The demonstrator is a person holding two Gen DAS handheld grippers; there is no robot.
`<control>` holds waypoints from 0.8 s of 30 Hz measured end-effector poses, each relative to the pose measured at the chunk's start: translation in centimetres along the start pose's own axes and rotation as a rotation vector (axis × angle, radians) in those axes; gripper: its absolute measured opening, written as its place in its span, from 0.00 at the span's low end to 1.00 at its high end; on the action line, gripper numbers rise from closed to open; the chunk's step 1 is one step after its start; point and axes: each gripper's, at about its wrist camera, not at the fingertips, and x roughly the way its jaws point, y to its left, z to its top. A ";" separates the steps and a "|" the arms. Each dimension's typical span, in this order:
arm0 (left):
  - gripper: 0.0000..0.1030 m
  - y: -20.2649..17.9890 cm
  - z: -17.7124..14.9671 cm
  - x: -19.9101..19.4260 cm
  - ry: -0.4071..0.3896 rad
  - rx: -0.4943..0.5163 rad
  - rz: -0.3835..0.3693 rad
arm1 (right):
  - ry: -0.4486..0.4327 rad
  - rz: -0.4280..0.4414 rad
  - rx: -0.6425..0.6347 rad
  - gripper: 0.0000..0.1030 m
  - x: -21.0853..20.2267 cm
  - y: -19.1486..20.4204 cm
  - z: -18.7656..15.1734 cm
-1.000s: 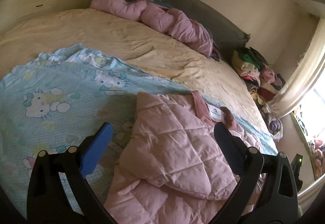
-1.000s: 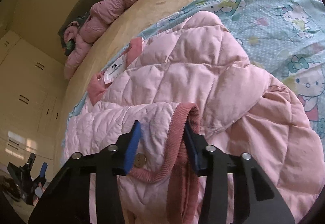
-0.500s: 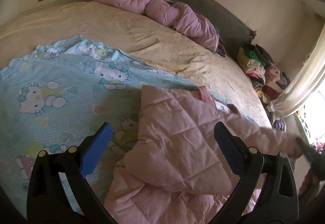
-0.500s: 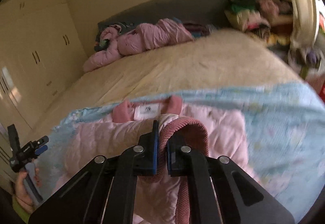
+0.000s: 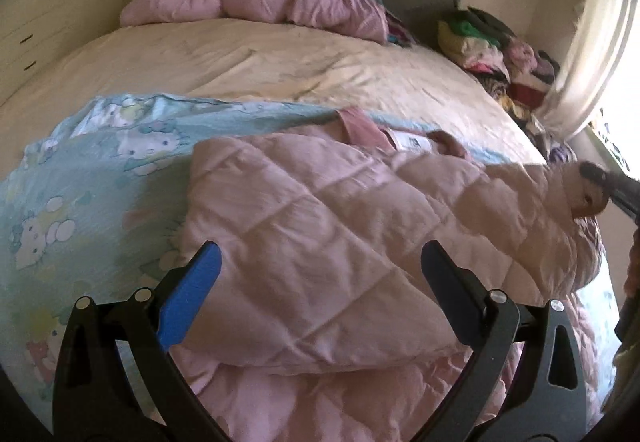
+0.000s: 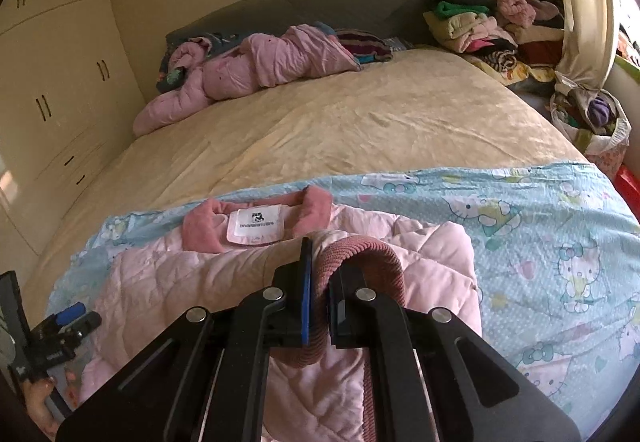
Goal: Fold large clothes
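A quilted pink jacket lies on a blue cartoon-print sheet at the near end of the bed. Its darker pink collar with a white label points toward the headboard. My right gripper is shut on the ribbed dark-pink sleeve cuff and holds that sleeve lifted above the jacket. In the left wrist view the same sleeve stretches to the right, with the right gripper at its end. My left gripper hovers open over the jacket's near side, nothing between its fingers.
A rumpled pink duvet lies by the grey headboard. Stacked clothes and a bag crowd the far right beside a curtain. Cream wardrobes line the left wall. The beige bedspread covers the middle.
The right gripper closed on the sleeve cuff, then rose and rolled level, pulling the sleeve up and out. The left gripper, still open, moved in over the jacket and rolled.
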 end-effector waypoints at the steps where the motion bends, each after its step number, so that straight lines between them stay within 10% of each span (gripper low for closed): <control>1: 0.91 -0.2 -0.1 0.3 0.011 0.003 -0.011 | 0.001 -0.005 -0.001 0.05 0.1 0.0 0.0; 15: 0.91 0.5 -2.0 4.8 0.155 -0.036 0.012 | 0.008 -0.010 -0.055 0.10 0.6 1.3 -0.1; 24: 0.92 0.9 -2.3 5.7 0.172 -0.073 0.007 | -0.069 -0.074 0.073 0.52 -2.9 -0.1 -0.9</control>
